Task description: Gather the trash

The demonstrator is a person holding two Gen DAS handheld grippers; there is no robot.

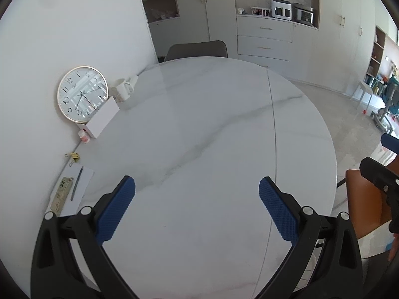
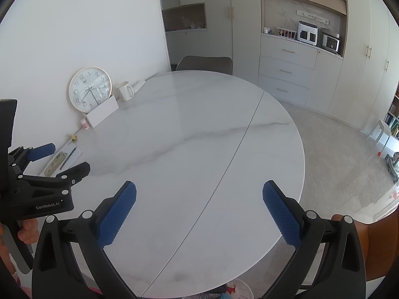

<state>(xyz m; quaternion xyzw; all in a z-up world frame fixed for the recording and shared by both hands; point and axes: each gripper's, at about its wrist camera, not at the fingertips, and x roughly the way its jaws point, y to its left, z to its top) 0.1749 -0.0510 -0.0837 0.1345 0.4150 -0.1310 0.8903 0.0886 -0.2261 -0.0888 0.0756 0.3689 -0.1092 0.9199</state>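
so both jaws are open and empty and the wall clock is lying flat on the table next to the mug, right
Not quite. Both the left gripper and right gripper do have open, empty jaws, but the clock stands upright, leaning against the wall, beside the mug. The right wrist view shows it.

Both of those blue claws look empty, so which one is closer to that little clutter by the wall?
Probably the left gripper. Seen in the right wrist view, it sits beside the paper and binder clip near the wall. The right gripper hovers open over the bare middle of the table. Neither holds anything.
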